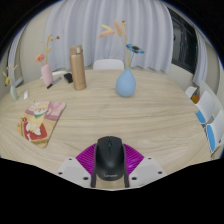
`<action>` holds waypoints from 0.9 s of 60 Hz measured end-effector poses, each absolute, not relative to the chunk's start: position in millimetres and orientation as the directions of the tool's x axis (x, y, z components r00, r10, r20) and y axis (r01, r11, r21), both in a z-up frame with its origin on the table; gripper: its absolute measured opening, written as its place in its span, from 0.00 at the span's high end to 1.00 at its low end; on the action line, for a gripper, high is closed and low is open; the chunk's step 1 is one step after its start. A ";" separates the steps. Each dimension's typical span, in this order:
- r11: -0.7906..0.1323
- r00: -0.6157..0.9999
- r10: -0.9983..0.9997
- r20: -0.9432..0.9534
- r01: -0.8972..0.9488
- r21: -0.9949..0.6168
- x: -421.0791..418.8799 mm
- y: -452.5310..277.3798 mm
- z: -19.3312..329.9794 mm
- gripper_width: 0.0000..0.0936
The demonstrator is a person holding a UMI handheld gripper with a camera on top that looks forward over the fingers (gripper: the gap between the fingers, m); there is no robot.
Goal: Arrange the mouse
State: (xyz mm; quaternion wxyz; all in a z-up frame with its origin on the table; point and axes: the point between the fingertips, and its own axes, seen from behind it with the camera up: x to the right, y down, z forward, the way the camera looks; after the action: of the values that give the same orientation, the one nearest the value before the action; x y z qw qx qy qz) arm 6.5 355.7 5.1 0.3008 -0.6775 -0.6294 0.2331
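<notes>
1 mouse (pixel 109 157), 2 vases (pixel 126 82), 1 bottle (pixel 78 68), 1 tray (pixel 42 124).

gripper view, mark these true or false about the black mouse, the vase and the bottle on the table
1. The black computer mouse sits between the fingers of the gripper. True.
2. The pale blue ceramic vase lies tipped over. False: it stands upright, holding flowers.
3. The tall copper-coloured bottle stands beyond the mouse on the wooden table. True.
4. The mouse is white. False: it is black.
</notes>
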 end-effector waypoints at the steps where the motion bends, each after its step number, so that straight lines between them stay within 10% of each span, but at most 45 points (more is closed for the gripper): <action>1: -0.028 0.097 0.994 0.057 0.707 -0.707 5.1 351.9 12.0 0.61; 19: -0.031 -0.007 0.999 -0.044 0.584 -0.811 -106.0 202.5 135.3 0.60; 48: 0.042 -0.035 0.999 0.024 0.704 -0.709 -126.7 63.3 -10.7 0.55; 54: 0.068 -0.048 0.998 0.048 0.705 -0.706 -121.5 65.2 -6.9 0.07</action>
State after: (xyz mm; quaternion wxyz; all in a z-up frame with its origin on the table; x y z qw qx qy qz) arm -121.5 65.2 -6.9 0.2799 -0.6306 -0.6751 0.2612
